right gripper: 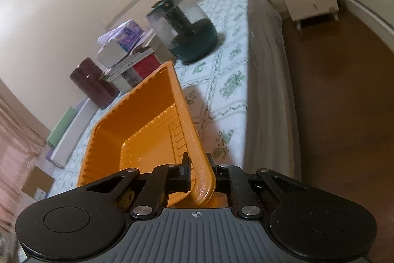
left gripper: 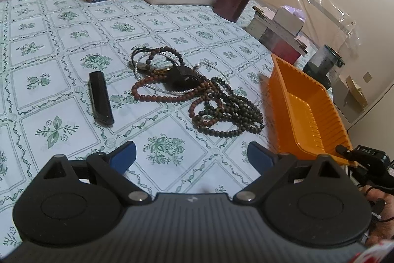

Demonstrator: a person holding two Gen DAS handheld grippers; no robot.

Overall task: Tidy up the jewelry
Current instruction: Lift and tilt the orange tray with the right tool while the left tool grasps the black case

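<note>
The right gripper [right gripper: 200, 176] is clamped on the near rim of the orange tray [right gripper: 138, 130], at lower centre. The left gripper [left gripper: 191, 157] is held wide, empty, below the bead necklaces [left gripper: 197, 93] heaped mid-frame.

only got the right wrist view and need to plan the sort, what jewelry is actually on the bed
Observer: A tangle of bead strands, reddish-brown, dark and pearl-white, lies on the green floral bedsheet, left of the orange plastic tray.
Operator: anything else near them
Observer: A long black case lies by itself, left of the beads.
Operator: is the left one holding anything
Observer: No. The left hand-held gripper is open and empty, short of the beads.
Operator: does the tray sit flat
Observer: No, it is tilted, its near corner raised where the right hand-held gripper is shut on the rim.
</note>
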